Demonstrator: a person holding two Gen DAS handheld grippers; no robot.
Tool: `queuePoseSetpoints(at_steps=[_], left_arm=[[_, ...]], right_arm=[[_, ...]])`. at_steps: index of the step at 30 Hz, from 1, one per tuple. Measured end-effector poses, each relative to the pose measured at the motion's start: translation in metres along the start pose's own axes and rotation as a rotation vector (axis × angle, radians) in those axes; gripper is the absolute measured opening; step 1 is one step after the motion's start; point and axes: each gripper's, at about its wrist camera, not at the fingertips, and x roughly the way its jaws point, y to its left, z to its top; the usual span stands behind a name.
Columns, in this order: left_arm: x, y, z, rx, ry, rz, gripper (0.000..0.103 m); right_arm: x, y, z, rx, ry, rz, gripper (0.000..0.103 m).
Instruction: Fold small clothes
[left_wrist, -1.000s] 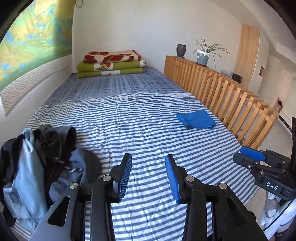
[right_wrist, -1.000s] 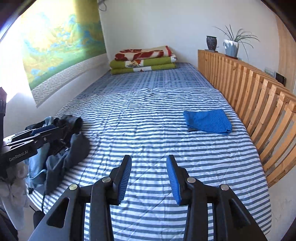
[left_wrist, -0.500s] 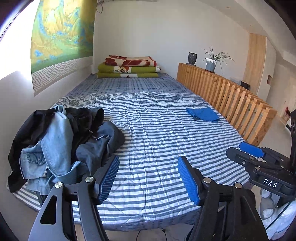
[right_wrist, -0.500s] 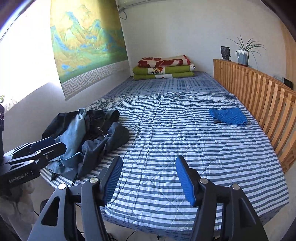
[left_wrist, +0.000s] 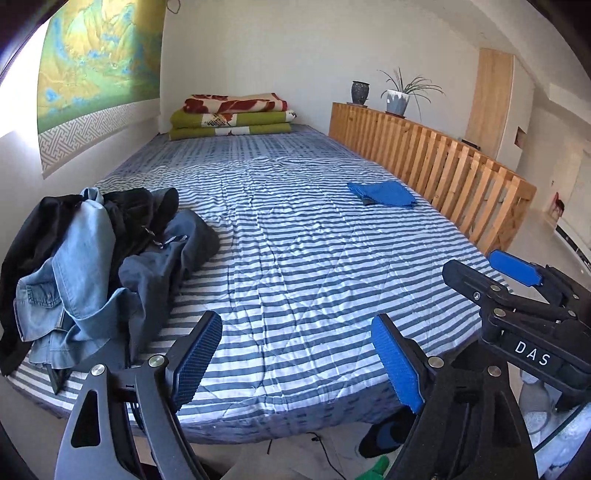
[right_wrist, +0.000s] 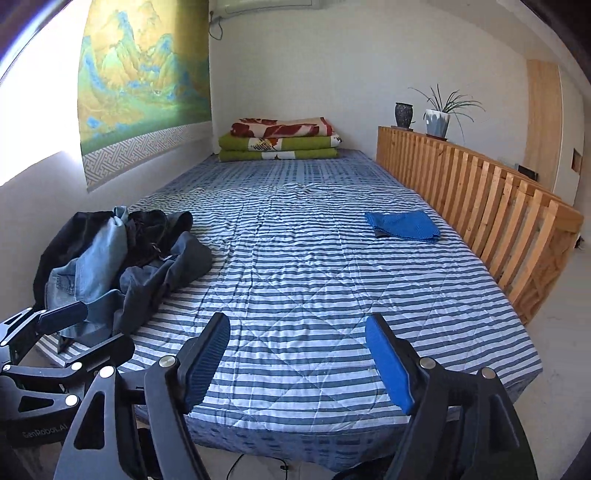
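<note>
A heap of unfolded clothes (left_wrist: 96, 258) (right_wrist: 122, 258), denim blue, dark grey and black, lies at the near left of the striped bed (left_wrist: 314, 266) (right_wrist: 325, 280). One folded blue garment (left_wrist: 382, 194) (right_wrist: 404, 226) rests at the right, near the wooden rail. My left gripper (left_wrist: 297, 356) hangs open over the bed's foot edge, holding nothing. The right gripper (right_wrist: 297, 360) is open too and empty, also over the foot edge; it shows from the side (left_wrist: 498, 271) in the left wrist view, and the left gripper (right_wrist: 85, 330) shows at lower left in the right wrist view.
A slatted wooden rail (left_wrist: 443, 173) (right_wrist: 480, 206) runs along the bed's right side, with a vase and a potted plant (left_wrist: 399, 99) on its far end. Folded blankets (left_wrist: 232, 116) (right_wrist: 280, 144) are stacked at the head. A wall hanging (right_wrist: 144, 77) is on the left wall. Cables lie on the floor below.
Both grippers have pulled back from over the bed to beyond its foot edge and their jaws have spread wider. The clothes have not moved.
</note>
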Motion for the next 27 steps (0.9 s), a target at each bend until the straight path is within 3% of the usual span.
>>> queuePoseSetpoints(at_steps=[27], left_arm=[[0.039,-0.015,0.015,0.028,0.049,-0.029,0.092]], right_arm=[[0.018,-0.028,-0.015,0.047,0.056,-0.056,0.072]])
